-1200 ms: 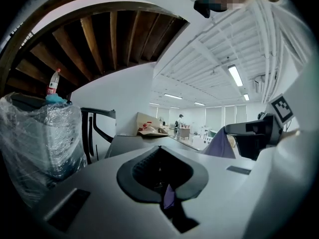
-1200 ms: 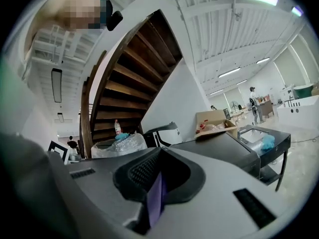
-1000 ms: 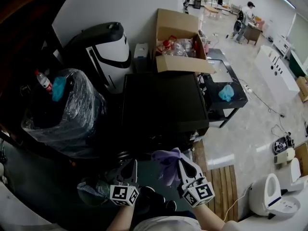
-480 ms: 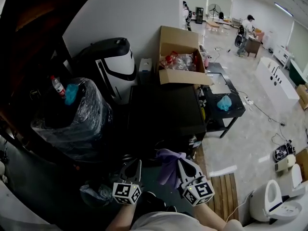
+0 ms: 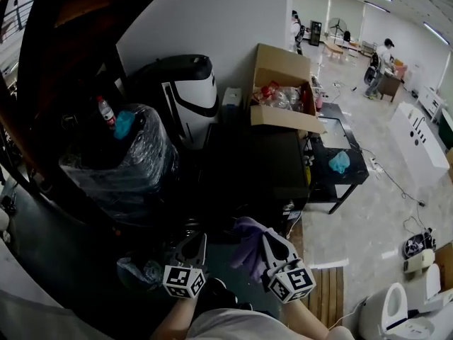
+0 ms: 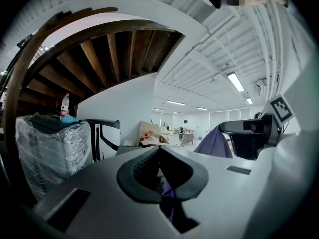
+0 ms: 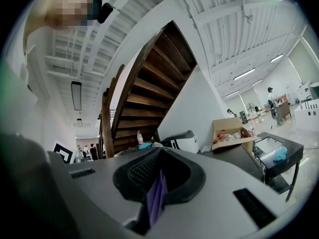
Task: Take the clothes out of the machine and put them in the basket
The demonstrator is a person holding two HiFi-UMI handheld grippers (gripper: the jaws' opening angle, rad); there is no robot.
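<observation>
Seemingly one purple garment (image 5: 246, 245), half hidden, in left gripper (image 5: 188, 242) and right gripper (image 5: 272, 241).

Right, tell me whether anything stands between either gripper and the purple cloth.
Nothing visible does. The left gripper and the right gripper are each already shut on the purple cloth.

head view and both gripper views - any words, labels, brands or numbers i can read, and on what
No text can be read in any view.
Label on the bottle: too small to read.
Print on the cardboard box: none legible.
The square markers on the left hand-held gripper and right hand-held gripper: black-and-white patterns, no letters.
On the purple garment: no print seen.
</observation>
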